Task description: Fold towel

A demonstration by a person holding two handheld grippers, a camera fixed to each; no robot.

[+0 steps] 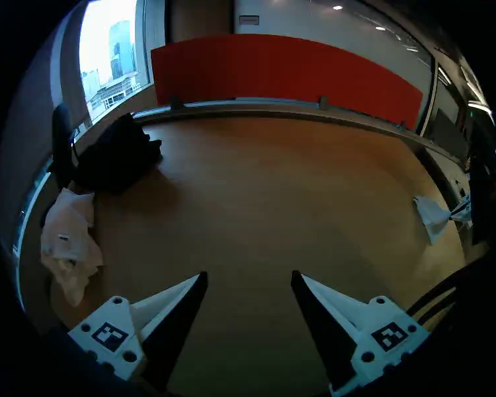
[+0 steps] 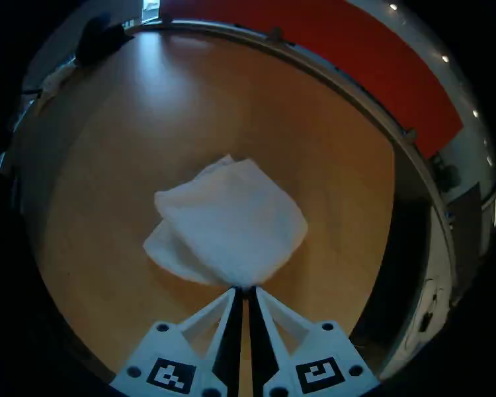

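Right gripper (image 2: 245, 289), fingers pinched on the near corner of the towel (image 2: 228, 221), which spreads straight ahead of the tips (left gripper (image 1: 248, 281), fingers wide and empty, lies well apart, towel to its right).

This looks like an office. A long wooden desk (image 1: 261, 198) has a red divider screen (image 1: 281, 73) along its far edge. At the far left, a large window (image 1: 112, 59) shows tall city buildings. Recessed ceiling lights (image 1: 380, 28) shine at the far right.
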